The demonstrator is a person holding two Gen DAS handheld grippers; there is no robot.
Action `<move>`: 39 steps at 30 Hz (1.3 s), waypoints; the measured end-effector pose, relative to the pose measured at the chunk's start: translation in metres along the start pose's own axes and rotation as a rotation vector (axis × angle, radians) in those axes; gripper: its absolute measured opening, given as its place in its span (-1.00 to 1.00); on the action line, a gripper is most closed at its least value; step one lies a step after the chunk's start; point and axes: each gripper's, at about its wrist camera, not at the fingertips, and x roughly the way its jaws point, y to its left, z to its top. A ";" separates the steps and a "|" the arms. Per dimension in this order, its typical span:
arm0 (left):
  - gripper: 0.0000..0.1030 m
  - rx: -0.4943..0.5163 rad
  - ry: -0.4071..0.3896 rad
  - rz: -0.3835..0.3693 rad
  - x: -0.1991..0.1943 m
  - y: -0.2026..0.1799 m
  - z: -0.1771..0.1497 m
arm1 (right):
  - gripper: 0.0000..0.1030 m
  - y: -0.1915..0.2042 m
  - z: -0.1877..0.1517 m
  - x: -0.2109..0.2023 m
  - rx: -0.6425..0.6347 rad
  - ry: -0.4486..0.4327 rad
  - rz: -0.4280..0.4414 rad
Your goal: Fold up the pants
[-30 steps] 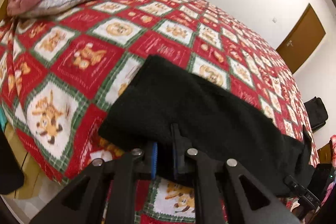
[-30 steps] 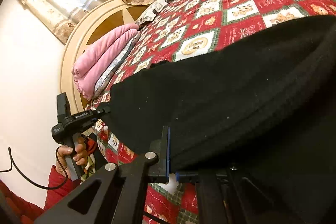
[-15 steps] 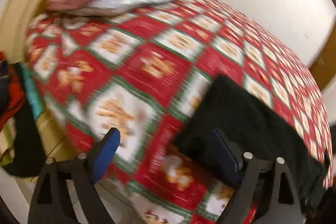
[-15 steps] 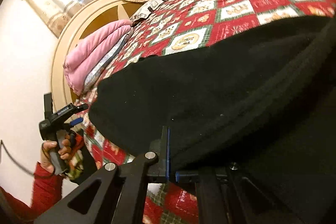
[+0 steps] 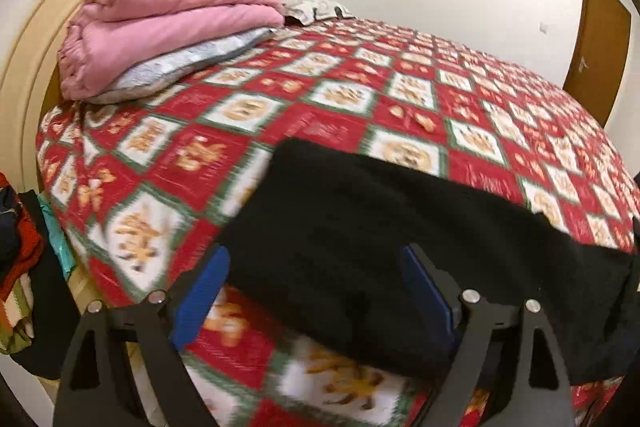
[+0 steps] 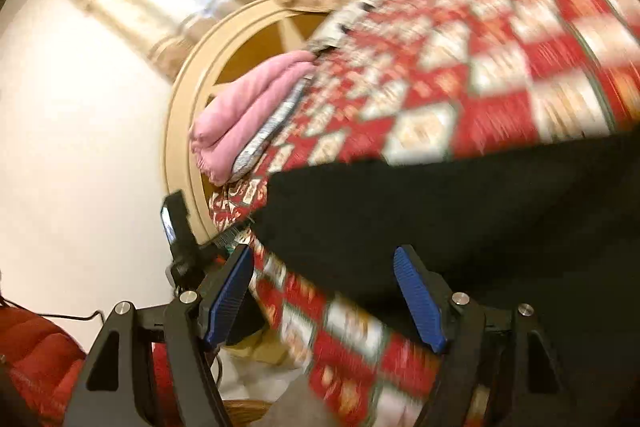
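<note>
The black pants (image 5: 384, 239) lie folded as a long band across the near edge of the bed's red patterned cover (image 5: 320, 107). My left gripper (image 5: 316, 295) is open and empty, its blue pads just in front of the pants' near left end. In the right wrist view the pants (image 6: 460, 211) fill the right side. My right gripper (image 6: 332, 295) is open and empty, off the cloth at the near edge. The left gripper's body (image 6: 180, 239) shows at the left of that view.
A folded pink blanket (image 5: 160, 23) on a grey pillow (image 5: 180, 67) sits by the round cream headboard (image 5: 48, 39). A brown door (image 5: 600, 39) stands at the far right. Clothes (image 5: 16, 255) hang off the bed's left side.
Both grippers have opened and let go of the pants. The left one pulled back and swung toward the pants' end; the right one pulled back off the cloth.
</note>
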 end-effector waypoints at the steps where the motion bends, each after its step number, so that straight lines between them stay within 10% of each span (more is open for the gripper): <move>1: 0.74 -0.004 0.011 0.005 0.006 -0.004 -0.002 | 0.43 0.007 0.015 0.012 -0.074 -0.006 -0.004; 10: 0.85 -0.019 0.035 0.086 0.023 -0.013 -0.016 | 0.44 -0.015 0.053 0.162 -0.140 0.264 0.004; 19: 0.89 -0.007 0.049 0.097 0.026 -0.018 -0.015 | 0.45 -0.006 0.053 0.189 -0.095 0.421 0.119; 25: 0.99 0.027 0.018 0.108 0.027 -0.017 -0.019 | 0.36 -0.059 0.099 0.195 0.185 0.267 0.195; 29: 1.00 0.025 0.032 0.095 0.029 -0.013 -0.017 | -0.25 -0.116 0.099 0.194 0.433 0.347 0.301; 35: 1.00 0.015 0.044 0.077 0.030 -0.010 -0.016 | -0.15 -0.140 0.118 0.058 0.395 0.131 0.062; 39: 1.00 0.006 0.048 0.082 0.030 -0.011 -0.016 | 0.04 -0.168 0.137 -0.084 0.384 -0.155 -0.392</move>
